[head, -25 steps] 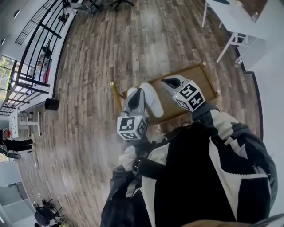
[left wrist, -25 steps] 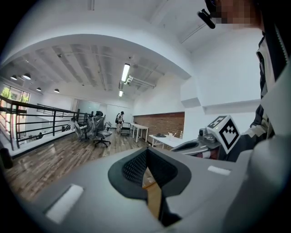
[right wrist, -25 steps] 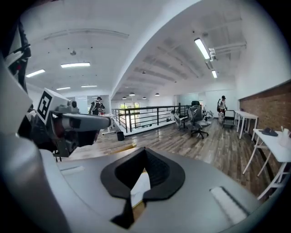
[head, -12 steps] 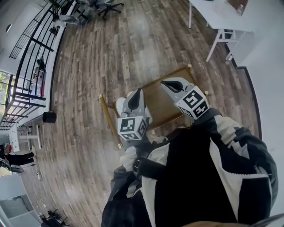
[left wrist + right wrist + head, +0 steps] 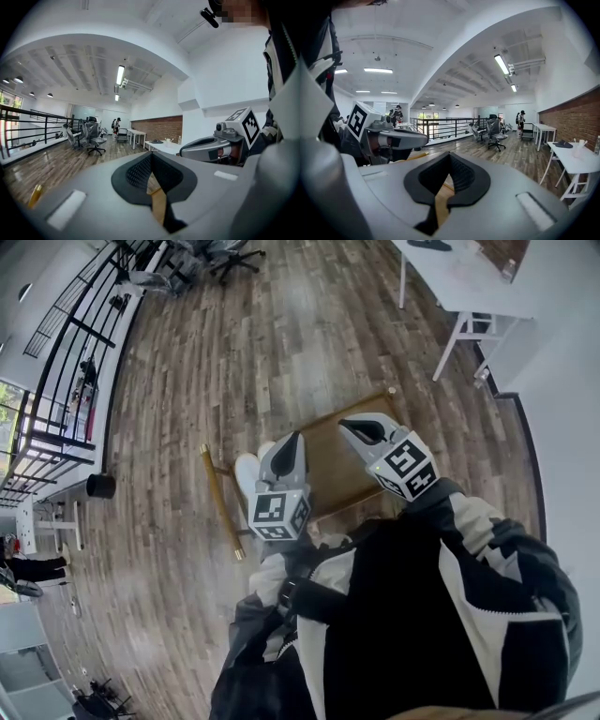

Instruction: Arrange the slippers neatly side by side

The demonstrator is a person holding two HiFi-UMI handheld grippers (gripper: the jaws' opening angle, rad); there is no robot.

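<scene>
In the head view one white slipper (image 5: 247,471) shows only in part, lying at the left end of a low wooden platform (image 5: 330,454) and mostly hidden behind my left gripper (image 5: 296,438). That gripper is shut and empty, held above the slipper. My right gripper (image 5: 349,422) is shut and empty too, hanging over the platform's middle. No second slipper is visible. Both gripper views look level across the room: the left gripper's (image 5: 151,174) closed jaws hold nothing, and neither do the right gripper's (image 5: 448,174).
A wooden bar with brass ends (image 5: 217,503) lies left of the platform on the plank floor. A white table (image 5: 469,282) stands at the top right, office chairs (image 5: 225,254) at the top, a black railing (image 5: 66,381) and a black bin (image 5: 97,486) at the left.
The head view has shifted, so the platform and slipper sit lower and further left in it, and more of the slipper is hidden behind the left gripper. Both grippers stay shut.
</scene>
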